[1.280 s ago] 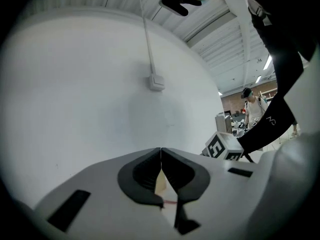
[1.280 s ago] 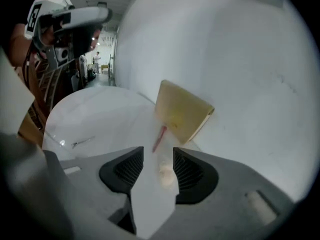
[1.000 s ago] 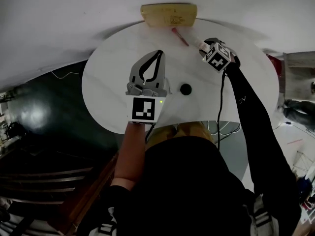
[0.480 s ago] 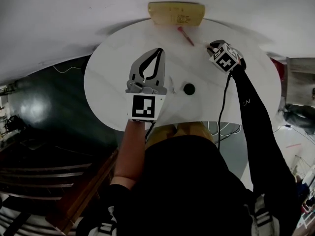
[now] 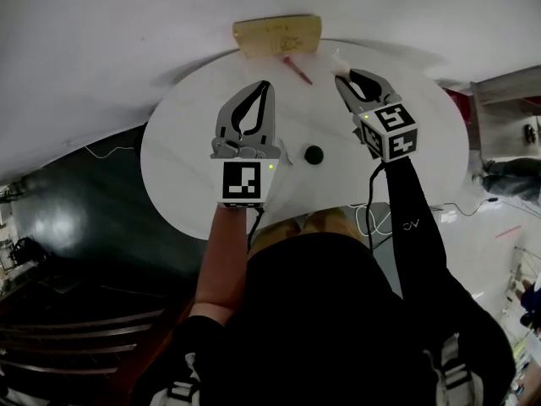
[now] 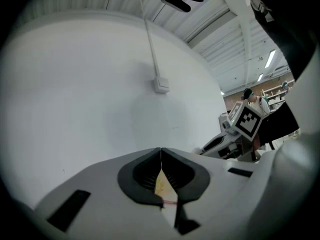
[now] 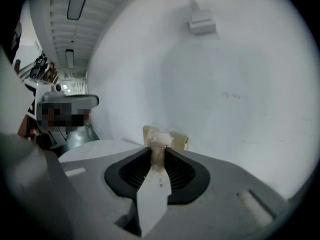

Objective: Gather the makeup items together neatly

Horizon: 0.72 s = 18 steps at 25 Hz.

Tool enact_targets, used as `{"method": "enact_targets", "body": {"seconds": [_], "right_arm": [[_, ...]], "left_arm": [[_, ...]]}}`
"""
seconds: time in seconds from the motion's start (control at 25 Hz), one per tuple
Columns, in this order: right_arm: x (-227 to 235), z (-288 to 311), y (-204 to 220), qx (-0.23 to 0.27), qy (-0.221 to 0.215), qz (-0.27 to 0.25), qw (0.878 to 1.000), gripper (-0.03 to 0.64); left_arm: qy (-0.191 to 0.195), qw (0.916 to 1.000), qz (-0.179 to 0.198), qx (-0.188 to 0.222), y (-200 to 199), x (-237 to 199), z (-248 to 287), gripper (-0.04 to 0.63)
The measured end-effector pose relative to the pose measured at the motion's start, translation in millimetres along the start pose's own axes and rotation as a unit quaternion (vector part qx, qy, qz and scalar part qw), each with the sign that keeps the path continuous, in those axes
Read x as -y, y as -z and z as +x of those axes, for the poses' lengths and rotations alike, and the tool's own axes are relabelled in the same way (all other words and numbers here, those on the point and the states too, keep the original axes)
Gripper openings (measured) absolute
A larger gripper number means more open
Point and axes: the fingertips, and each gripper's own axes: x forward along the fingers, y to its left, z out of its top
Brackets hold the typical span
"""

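**Right claw lifts a pale piece clear, gathering under way**

The right claw (image 5: 341, 79) is clenched on a small pale translucent makeup piece (image 7: 158, 143). Its jaws have just been closing in and then easing a touch wider, with that piece pinched between the tips. It hangs above the upper right of the round white tabletop (image 5: 182, 146). The left claw (image 5: 268, 85) has its jaws pressed together on nothing, hovering over the tabletop's middle.

This looks like the carrying step. The likely gathering spot is the flat tan rectangular case (image 5: 277, 35) at the top edge, with a slim red stick (image 5: 297, 68) just below it. The next move probably calls for lowering the piece beside them and letting go gently. A small black round pot (image 5: 314, 154) sits well apart, still to be brought over.

Only the right gripper view shows the pinch itself, with the case directly behind. Only the head view shows the pot. The left gripper view glimpses case and stick through its jaw gap.
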Motion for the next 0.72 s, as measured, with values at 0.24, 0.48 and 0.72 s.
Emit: {"method": "enact_targets", "body": {"seconds": [0.24,0.48,0.72], "right_arm": [[-27.0,-59.1,-44.4,0.092,0.031,0.021,0.995,0.091],[-60.2,-105.6,-59.6,0.151,0.061,0.023,0.986,0.094],[-80.6,-126.0,-67.5,0.186,0.074,0.011,0.980,0.095]], "left_arm": [[0.015,0.9999,0.005,0.004,-13.3,11.3,-14.1,0.009],[0.035,0.9990,0.014,0.025,-30.0,24.2,-29.7,0.009],[0.041,0.9989,0.023,0.011,-33.9,30.3,-43.4,0.009]]}}
